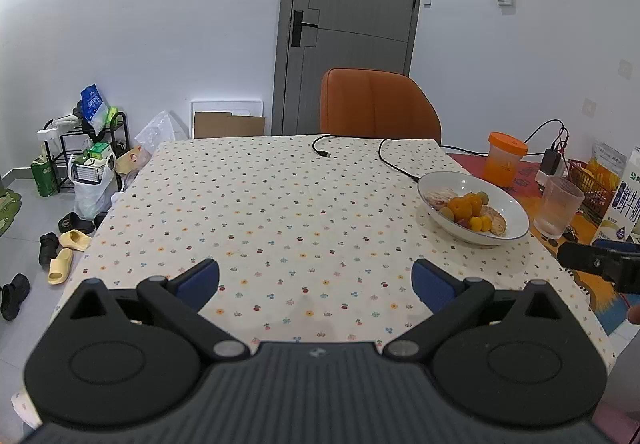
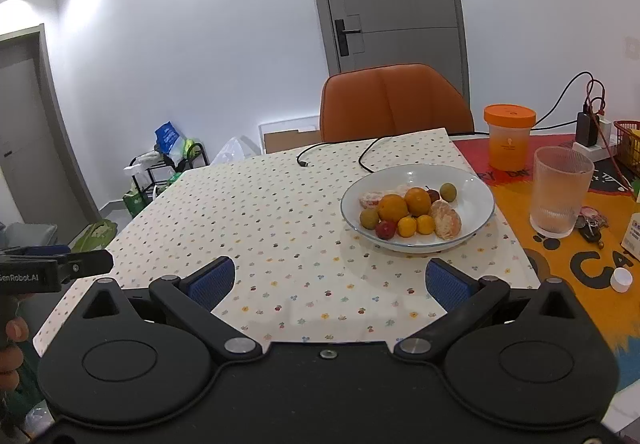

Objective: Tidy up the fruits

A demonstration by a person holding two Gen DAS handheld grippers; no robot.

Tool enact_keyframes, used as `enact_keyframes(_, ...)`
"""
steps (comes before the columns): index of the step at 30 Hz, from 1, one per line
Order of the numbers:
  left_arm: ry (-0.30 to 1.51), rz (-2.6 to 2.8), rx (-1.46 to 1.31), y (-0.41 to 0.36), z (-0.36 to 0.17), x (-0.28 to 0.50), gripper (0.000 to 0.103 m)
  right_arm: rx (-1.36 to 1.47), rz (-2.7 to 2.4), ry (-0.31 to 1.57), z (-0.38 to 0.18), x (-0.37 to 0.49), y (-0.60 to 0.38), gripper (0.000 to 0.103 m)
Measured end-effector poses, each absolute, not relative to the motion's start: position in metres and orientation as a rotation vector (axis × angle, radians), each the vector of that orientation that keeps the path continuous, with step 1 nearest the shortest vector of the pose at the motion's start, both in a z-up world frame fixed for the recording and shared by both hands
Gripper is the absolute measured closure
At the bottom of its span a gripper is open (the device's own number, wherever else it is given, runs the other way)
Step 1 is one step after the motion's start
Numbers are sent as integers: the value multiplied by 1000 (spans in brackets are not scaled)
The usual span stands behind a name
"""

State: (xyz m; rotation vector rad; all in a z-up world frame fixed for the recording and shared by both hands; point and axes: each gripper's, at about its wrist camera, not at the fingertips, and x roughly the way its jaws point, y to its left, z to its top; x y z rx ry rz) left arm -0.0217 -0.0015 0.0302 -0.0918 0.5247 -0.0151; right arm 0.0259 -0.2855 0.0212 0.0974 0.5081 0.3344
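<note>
A white bowl [image 2: 472, 187] [image 1: 516, 209] stands on the dotted tablecloth [image 2: 280, 228] [image 1: 260, 211], at the right side. In it lie oranges [image 2: 404, 203], small yellow citrus [image 2: 416, 224], a peeled tangerine [image 2: 447, 219], greenish round fruits [image 2: 448, 191] and small red fruits [image 2: 386, 230]. My right gripper [image 2: 327, 284] is open and holds nothing, short of the bowl and to its left. My left gripper [image 1: 315, 280] is open too, over the cloth's near part, with the bowl far to its right. Each gripper's side shows in the other's view.
A ribbed glass [image 2: 560, 191], an orange-lidded jar [image 2: 509, 139], a white cap [image 2: 621, 279], keys [image 2: 592, 228] and a milk carton [image 1: 624, 199] stand right of the bowl. A black cable [image 2: 360, 155] lies at the back. An orange chair [image 2: 394, 103] faces the far edge.
</note>
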Motion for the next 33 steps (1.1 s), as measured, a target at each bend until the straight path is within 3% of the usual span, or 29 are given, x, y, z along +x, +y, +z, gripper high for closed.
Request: enact_keyframes(33, 535, -21, -87, -4, 26, -23, 1, 78, 345, 518, 19, 24, -280, 0)
